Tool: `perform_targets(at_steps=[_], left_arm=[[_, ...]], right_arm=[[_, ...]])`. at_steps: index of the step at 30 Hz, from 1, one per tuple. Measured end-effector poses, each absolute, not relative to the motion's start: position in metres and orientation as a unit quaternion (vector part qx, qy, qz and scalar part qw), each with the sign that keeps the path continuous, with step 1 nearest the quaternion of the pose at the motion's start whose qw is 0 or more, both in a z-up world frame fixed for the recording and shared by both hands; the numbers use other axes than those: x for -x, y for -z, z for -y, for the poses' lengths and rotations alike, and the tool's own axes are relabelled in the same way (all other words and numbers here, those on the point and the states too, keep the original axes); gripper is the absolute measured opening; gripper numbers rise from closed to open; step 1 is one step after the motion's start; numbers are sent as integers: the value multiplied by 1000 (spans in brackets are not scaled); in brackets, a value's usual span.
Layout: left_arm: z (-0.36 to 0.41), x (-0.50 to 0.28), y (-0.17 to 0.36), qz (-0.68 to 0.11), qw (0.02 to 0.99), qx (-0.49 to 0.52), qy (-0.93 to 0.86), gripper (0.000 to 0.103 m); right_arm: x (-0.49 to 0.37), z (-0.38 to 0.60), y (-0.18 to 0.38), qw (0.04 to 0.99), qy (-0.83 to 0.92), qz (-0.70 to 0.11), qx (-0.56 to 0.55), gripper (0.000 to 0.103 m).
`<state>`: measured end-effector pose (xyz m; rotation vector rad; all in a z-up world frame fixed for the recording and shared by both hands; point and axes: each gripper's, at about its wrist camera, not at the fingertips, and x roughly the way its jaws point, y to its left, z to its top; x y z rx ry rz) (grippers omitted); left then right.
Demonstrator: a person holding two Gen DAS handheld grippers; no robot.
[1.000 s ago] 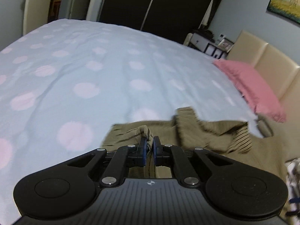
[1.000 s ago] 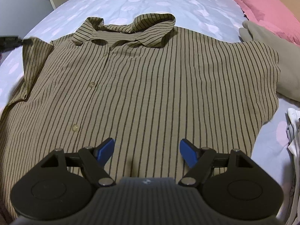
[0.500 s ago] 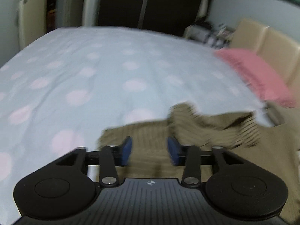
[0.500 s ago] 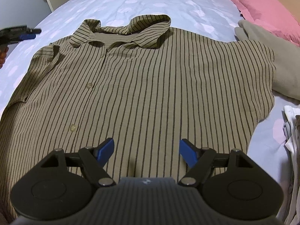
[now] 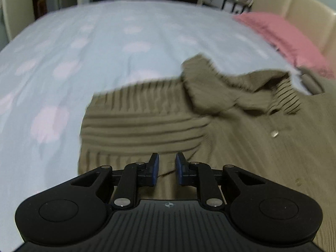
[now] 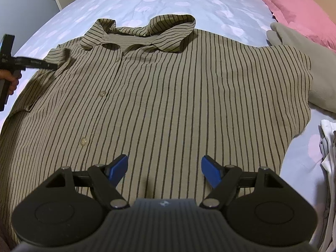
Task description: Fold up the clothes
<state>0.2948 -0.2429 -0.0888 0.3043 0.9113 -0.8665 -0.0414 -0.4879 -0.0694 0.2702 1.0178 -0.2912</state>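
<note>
An olive shirt with dark stripes (image 6: 168, 94) lies spread, buttoned front up, on the bed, its collar (image 6: 151, 27) at the far side. My left gripper (image 5: 167, 168) hovers low over the shirt's left sleeve (image 5: 147, 126); its jaws are closing with a narrow gap left, and sleeve cloth lies just under them, not visibly pinched. In the right wrist view the left gripper (image 6: 50, 65) tips onto that sleeve, held by a hand (image 6: 10, 79). My right gripper (image 6: 164, 168) stands wide open above the shirt's lower front, holding nothing.
The bed has a light blue sheet with pink dots (image 5: 84, 52). A pink pillow (image 6: 294, 14) lies at the far right by a beige headboard (image 5: 294, 2). A grey garment (image 6: 310, 63) touches the shirt's right sleeve. White folded clothes (image 6: 328, 147) sit at the right edge.
My left gripper let go of the pinched sleeve cloth, opened, sank toward the sleeve and narrowed again. The sleeve now lies flatter. The right gripper has kept still.
</note>
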Motion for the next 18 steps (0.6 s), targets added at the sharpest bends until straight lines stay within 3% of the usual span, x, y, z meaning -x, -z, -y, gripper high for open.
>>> perform_targets(at_steps=[10, 12, 13, 18], left_arm=[[252, -254, 107, -405, 769, -284, 405, 16], [247, -260, 102, -414, 779, -252, 398, 10], [244, -263, 99, -418, 783, -236, 395, 1], [235, -267, 71, -407, 801, -167, 407, 0]], right_arm=[[50, 490, 66, 857, 141, -478, -130, 79], [53, 492, 66, 858, 147, -476, -127, 79], [54, 494, 66, 857, 152, -475, -126, 79], [65, 507, 64, 856, 186, -467, -123, 79]])
